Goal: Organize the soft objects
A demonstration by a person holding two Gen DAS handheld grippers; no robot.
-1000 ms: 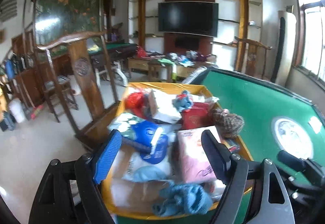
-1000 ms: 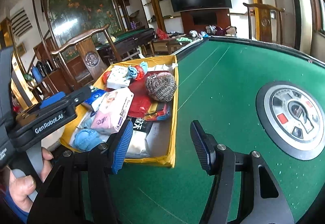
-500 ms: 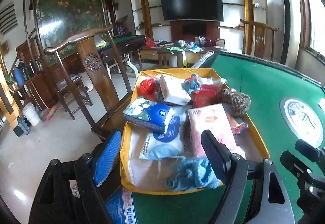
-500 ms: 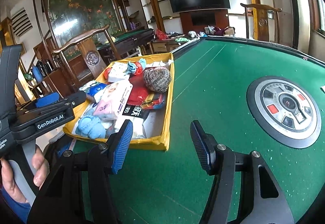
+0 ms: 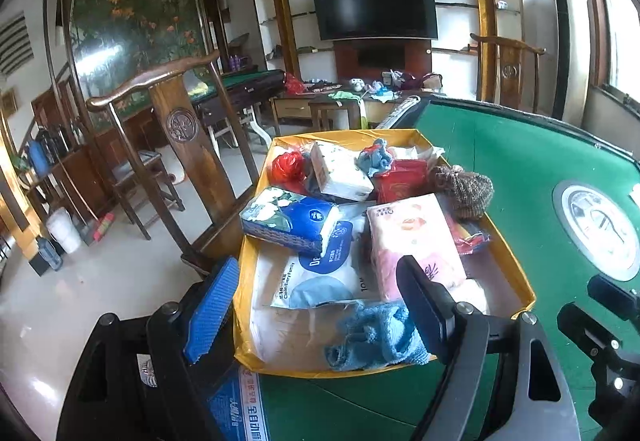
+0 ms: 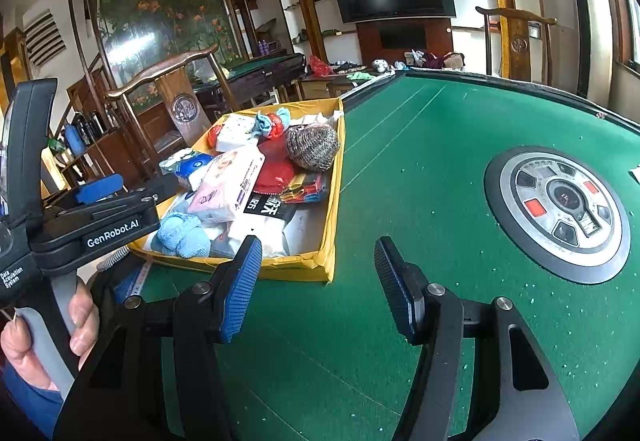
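Left wrist view now takes in the whole yellow box (image 5: 516, 273), where a second ago the left gripper (image 5: 316, 305) hung low over its near end – it has drawn back toward the table edge, jaws wide apart and holding nothing. Inside, the soft things lie heaped as they did: pink tissue pack (image 5: 412, 237), blue tissue pack (image 5: 288, 217), light blue knit cloth (image 5: 372, 337) at the near wall, brown knit hat (image 5: 464, 189) by the right wall. Nothing has left the box, so the retreat fits either a pause before a pick or a finish with all gathered in – I cannot tell which

Right gripper (image 6: 320, 281) hovers over bare felt beside the box, jaws spread, empty. Green felt table (image 6: 420, 145) carries a round control panel (image 6: 560, 213) at its centre. Around it stand a carved wooden chair (image 5: 176, 129), a wall television (image 5: 376, 5) and a large flower painting (image 5: 136, 25)
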